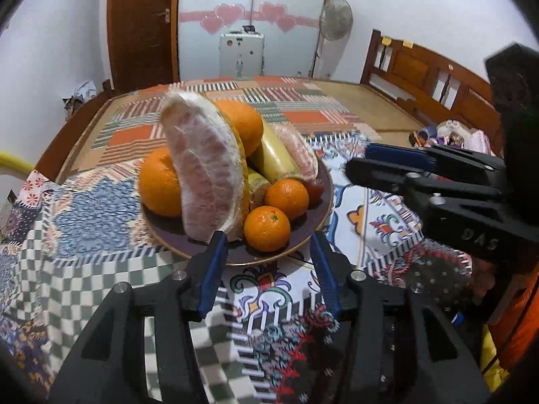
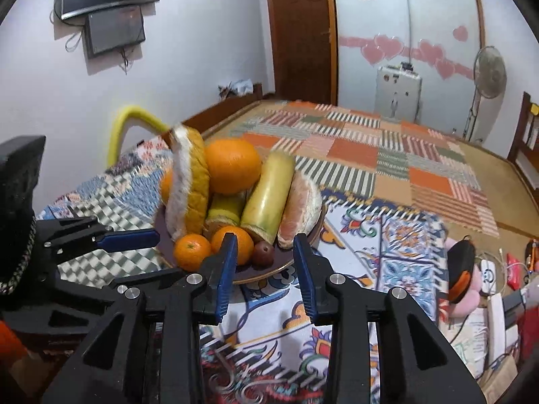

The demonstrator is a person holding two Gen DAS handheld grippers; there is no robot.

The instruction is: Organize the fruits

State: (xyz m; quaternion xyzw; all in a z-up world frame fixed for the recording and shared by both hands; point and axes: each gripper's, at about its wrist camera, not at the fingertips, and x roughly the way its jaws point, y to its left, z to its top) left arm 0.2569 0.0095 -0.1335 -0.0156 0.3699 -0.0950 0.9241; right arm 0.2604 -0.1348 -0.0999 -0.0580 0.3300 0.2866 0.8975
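Observation:
A dark plate (image 1: 188, 242) (image 2: 269, 271) on the patterned cloth holds piled fruit: a big pomelo wedge (image 1: 205, 175) (image 2: 187, 185) standing upright, a second wedge (image 1: 298, 151) (image 2: 299, 208), two large oranges (image 1: 244, 124) (image 1: 158, 185) (image 2: 232, 165), two mandarins (image 1: 267, 228) (image 1: 287, 198) (image 2: 192, 250), pale sugarcane pieces (image 1: 274, 155) (image 2: 269, 195) and a small dark red fruit (image 2: 263, 252). My left gripper (image 1: 269, 245) is open and empty at the plate's near rim. My right gripper (image 2: 264, 245) is open and empty, just short of the plate.
The plate sits on a bed covered with patchwork cloth (image 1: 303, 101) (image 2: 370, 155). The wooden headboard (image 1: 427, 70) is at the right. A fan (image 1: 335, 20) and a door (image 1: 141, 27) stand behind. Cables and small clutter (image 2: 485, 276) lie at the right.

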